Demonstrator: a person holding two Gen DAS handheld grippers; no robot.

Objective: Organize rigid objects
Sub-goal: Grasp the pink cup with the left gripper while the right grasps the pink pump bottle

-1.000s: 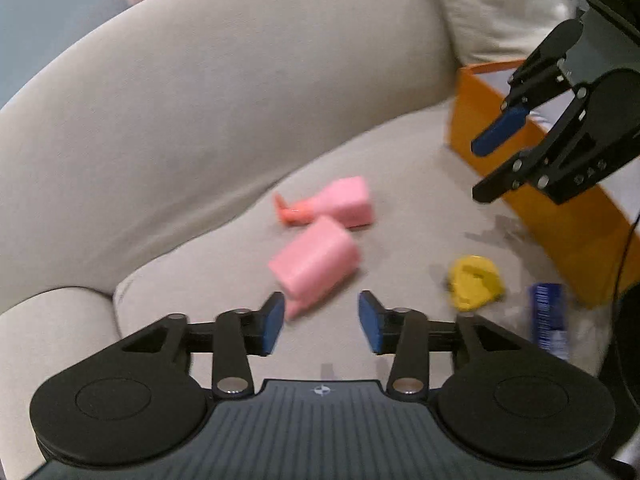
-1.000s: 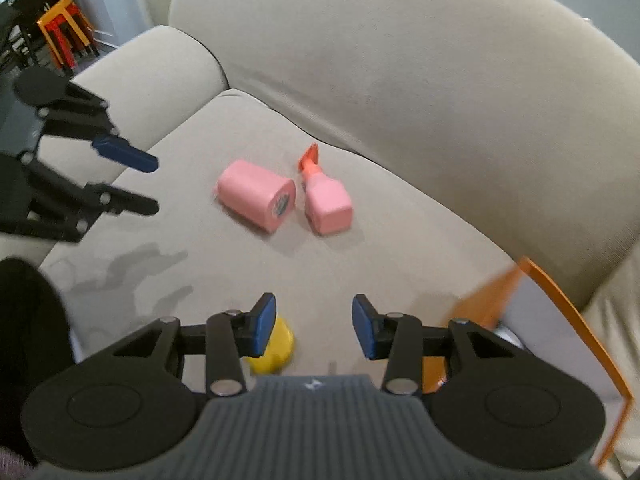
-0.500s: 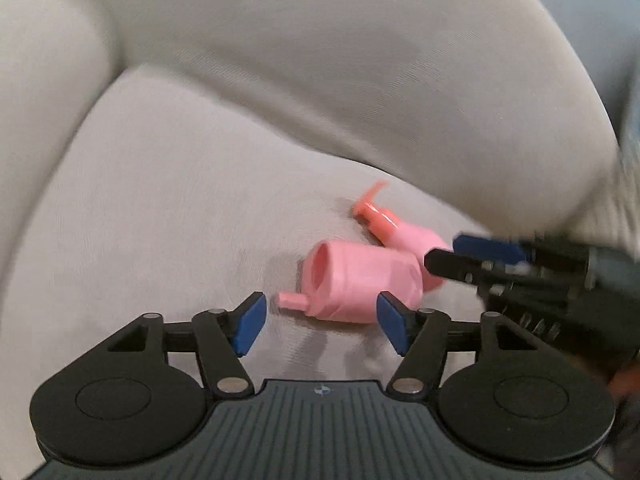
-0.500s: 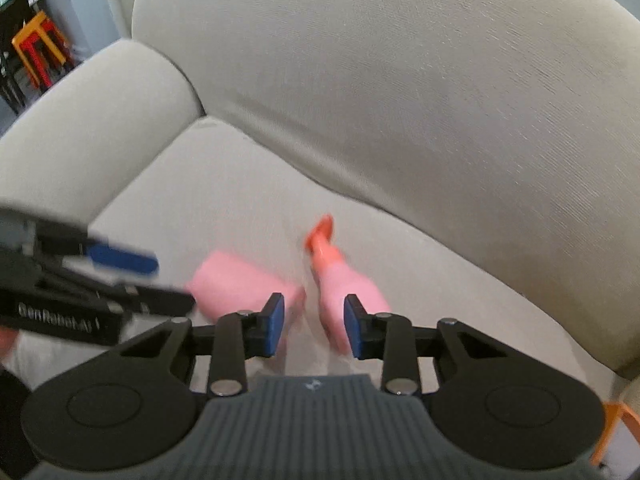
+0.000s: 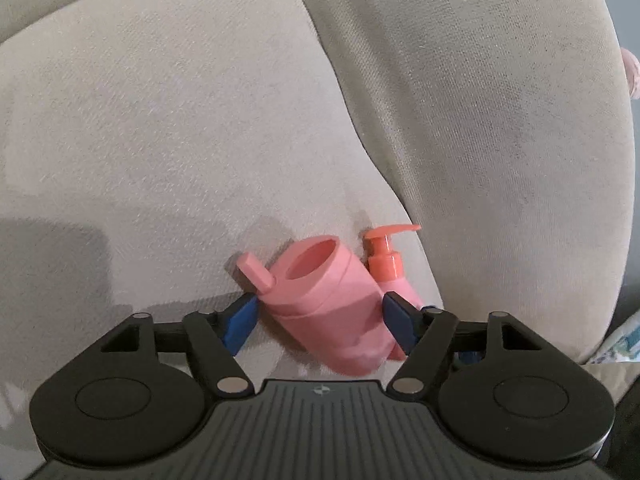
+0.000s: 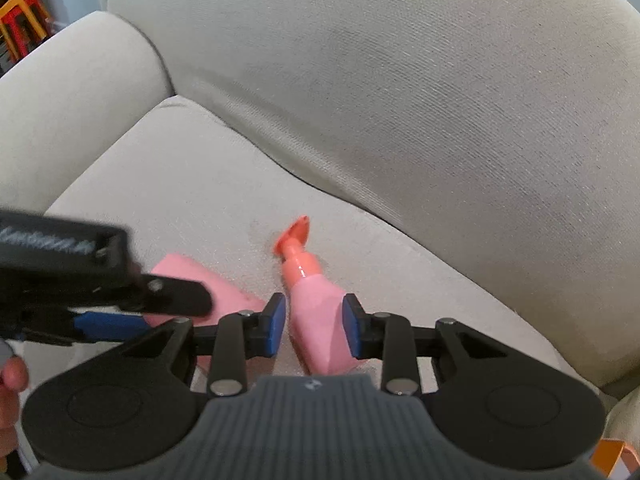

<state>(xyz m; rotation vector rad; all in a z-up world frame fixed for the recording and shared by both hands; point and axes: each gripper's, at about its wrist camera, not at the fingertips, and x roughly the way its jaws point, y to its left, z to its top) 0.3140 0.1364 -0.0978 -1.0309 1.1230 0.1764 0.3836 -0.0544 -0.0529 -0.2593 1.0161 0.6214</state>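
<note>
Pump bottle (image 6: pixel 316 312) unlabelled, between right gripper (image 6: pixel 314 328) pads.

Both grippers are closing in on the two pink things on the sofa seat (image 6: pixel 168 168), having come down from a higher, wider look at the cushion a second ago. The left gripper (image 5: pixel 316 316) is now straddling the pink cup (image 5: pixel 328 300), its blue pads on either side of the body where half a second ago the cup lay just ahead of them. The right gripper (image 6: pixel 314 328) is bracketing the pink pump bottle (image 6: pixel 316 312) with narrowed jaws, and the yellow thing, blue can and orange box are dropping out of both views.
</note>
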